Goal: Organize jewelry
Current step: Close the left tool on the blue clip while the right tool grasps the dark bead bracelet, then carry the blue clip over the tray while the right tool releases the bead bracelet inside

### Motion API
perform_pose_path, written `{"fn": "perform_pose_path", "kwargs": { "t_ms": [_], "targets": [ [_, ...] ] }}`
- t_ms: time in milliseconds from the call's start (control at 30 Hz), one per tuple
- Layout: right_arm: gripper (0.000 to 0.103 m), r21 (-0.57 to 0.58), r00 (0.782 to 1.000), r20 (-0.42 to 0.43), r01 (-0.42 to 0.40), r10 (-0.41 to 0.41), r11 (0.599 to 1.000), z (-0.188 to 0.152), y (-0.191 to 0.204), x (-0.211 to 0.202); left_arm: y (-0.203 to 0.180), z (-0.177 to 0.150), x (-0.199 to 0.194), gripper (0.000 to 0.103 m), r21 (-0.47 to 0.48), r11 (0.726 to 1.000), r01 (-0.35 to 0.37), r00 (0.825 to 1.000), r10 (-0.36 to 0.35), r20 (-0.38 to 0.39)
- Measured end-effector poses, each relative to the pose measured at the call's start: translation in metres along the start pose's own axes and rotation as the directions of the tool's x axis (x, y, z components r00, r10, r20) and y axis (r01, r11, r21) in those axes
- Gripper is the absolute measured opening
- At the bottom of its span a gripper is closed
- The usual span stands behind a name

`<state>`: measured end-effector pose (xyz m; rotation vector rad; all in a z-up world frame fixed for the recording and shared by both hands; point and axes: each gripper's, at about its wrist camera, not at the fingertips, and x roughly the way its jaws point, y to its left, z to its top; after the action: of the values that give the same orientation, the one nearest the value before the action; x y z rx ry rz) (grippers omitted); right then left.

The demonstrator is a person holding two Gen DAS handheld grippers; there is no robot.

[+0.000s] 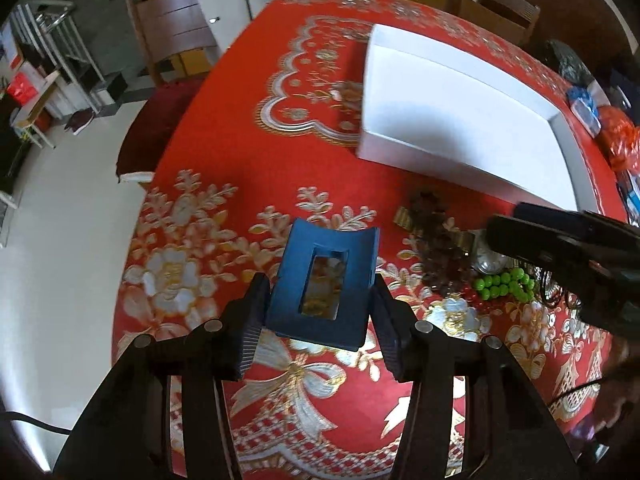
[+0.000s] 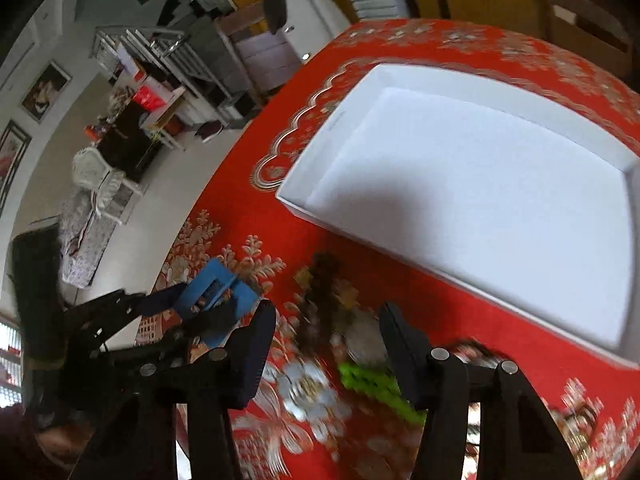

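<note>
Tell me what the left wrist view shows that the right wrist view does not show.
Only the left wrist view shows sharp detail: the window cut in the blue holder between the left hand-held gripper pads, and separate green beads. Only the right wrist view shows the framed pictures on the wall, and the left hand-held gripper from outside. Both show the empty white box, the red tablecloth and the jewelry pile.

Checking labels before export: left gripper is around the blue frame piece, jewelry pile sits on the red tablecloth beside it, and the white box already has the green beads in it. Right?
One error: the white box is empty. The green beads lie on the red tablecloth with the jewelry pile, as the left wrist view shows. The left gripper is around the blue frame piece, as stated.
</note>
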<state>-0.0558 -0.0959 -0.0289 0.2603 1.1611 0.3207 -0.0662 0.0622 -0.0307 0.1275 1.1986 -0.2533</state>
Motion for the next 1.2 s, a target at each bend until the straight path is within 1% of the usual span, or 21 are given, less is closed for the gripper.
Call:
{"fn": "perform_pose_path", "kwargs": {
  "t_ms": [67,167,233,267,300,333,433,567,700,867,1000,1100,1200],
  "targets": [
    [0.053,-0.001,1.0,-0.023,-0.005,0.005,1.0,0.007,0.003,0.014,0.006,-0.002,-0.002,0.049,-0.02,1.0,-0.007,1.0,0.007,-0.002],
    [0.052,-0.002,0.998,-0.064,0.011,-0.011,1.0,0.01,0.002,0.031,0.012,-0.004,-0.004,0.049,-0.053,0.999,-0.009,1.0,0.008,-0.008],
    [0.034,0.0,0.996,-0.092,-0.001,0.001,1.0,0.011,0.0,0.043,0.015,-0.004,-0.006,0.049,-0.066,0.998,-0.013,1.0,0.012,-0.006],
    [0.029,-0.003,0.998,-0.069,-0.001,0.001,1.0,0.013,-0.001,0.04,0.016,-0.003,-0.006,0.049,-0.069,0.998,-0.015,1.0,0.014,-0.005],
    [0.017,0.004,0.997,-0.077,-0.015,0.015,1.0,0.014,-0.003,0.04,0.017,-0.003,-0.007,0.049,-0.072,0.997,-0.018,1.0,0.018,-0.004],
    [0.011,0.019,0.996,-0.083,-0.032,0.033,0.999,0.014,-0.005,0.04,0.017,-0.002,-0.007,0.049,-0.075,0.997,-0.02,1.0,0.02,-0.004],
    [0.011,0.009,0.997,-0.033,-0.072,0.072,0.997,0.011,-0.006,0.018,0.02,-0.001,-0.009,0.049,-0.086,0.996,-0.014,1.0,0.014,-0.003],
    [0.011,0.001,0.995,0.016,-0.098,0.098,0.995,0.012,-0.004,-0.007,0.017,0.006,-0.014,0.049,-0.083,0.997,0.002,1.0,-0.001,0.009],
    [0.011,0.032,0.99,0.067,-0.128,0.126,0.991,0.015,-0.009,-0.03,0.011,0.018,-0.019,0.049,-0.075,0.997,0.015,1.0,-0.013,0.026],
    [0.011,0.048,0.983,0.139,-0.129,0.121,0.991,0.026,-0.017,-0.067,0.0,0.041,-0.03,0.049,-0.056,0.997,0.047,0.997,-0.043,0.063],
    [0.011,0.065,0.976,0.196,-0.109,0.094,0.992,0.037,-0.031,-0.097,-0.016,0.064,-0.039,0.049,-0.029,0.997,0.072,0.993,-0.069,0.093],
    [0.011,0.083,0.976,0.207,-0.081,0.063,0.993,0.042,-0.042,-0.106,-0.032,0.081,-0.04,0.049,0.001,0.997,0.079,0.991,-0.079,0.109],
    [0.011,0.114,0.978,0.205,-0.061,0.037,0.992,0.042,-0.054,-0.107,-0.046,0.092,-0.034,0.049,0.022,0.997,0.076,0.991,-0.078,0.11]
  ]
}}
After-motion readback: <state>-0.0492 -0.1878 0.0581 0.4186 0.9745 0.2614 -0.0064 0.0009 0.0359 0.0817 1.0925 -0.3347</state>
